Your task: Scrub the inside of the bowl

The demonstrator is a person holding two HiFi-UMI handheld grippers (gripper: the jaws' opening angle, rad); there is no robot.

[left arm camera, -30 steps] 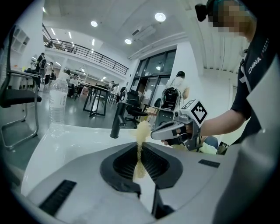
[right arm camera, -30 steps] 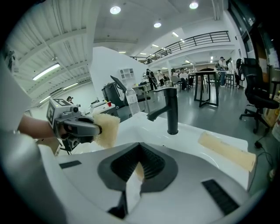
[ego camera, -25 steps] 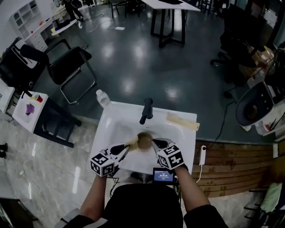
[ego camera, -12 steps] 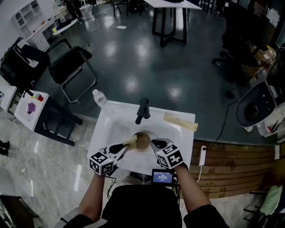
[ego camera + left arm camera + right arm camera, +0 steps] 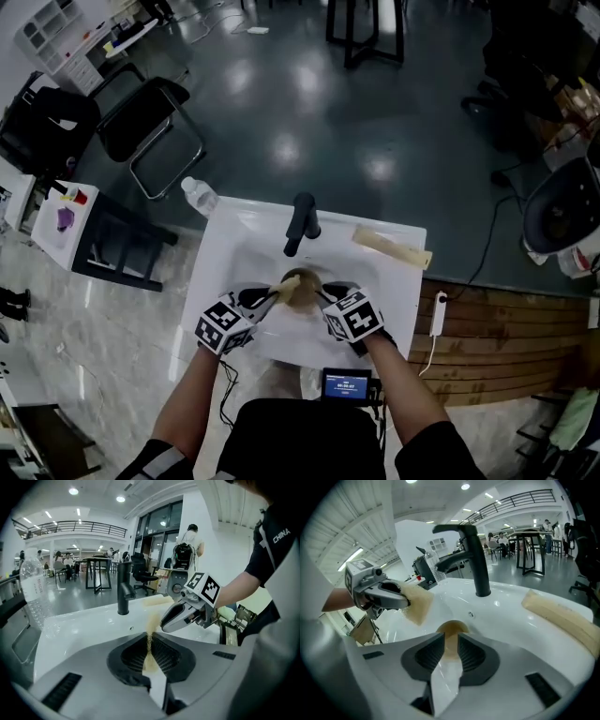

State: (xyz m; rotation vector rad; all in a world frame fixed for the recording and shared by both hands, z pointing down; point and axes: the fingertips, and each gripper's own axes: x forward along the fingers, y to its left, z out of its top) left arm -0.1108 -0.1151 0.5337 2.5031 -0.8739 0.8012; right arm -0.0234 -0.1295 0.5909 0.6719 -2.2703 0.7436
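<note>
A brown wooden bowl (image 5: 305, 284) hangs over the white sink (image 5: 246, 251), just in front of the black faucet (image 5: 300, 223). My right gripper (image 5: 324, 295) has the bowl's rim (image 5: 450, 632) between its pads; the jaws are opening, but the rim still fills the gap and touches both pads. My left gripper (image 5: 274, 299) is shut on a beige sponge (image 5: 287, 285), whose thin edge (image 5: 149, 637) sticks up from the jaws. In the right gripper view the sponge (image 5: 416, 603) stands left of the bowl, just apart from it. The bowl's inside is hidden.
A long beige block (image 5: 392, 247) lies on the sink's right rim. A clear plastic bottle (image 5: 198, 196) stands at the back left corner. A small screen (image 5: 345, 383) sits at the sink's front edge. Black chairs (image 5: 150, 131) and a side table (image 5: 64, 216) stand on the floor to the left.
The head view has tilted, so the sink sits a little higher in the picture. Both grippers stay over the basin with bowl and sponge close together.
</note>
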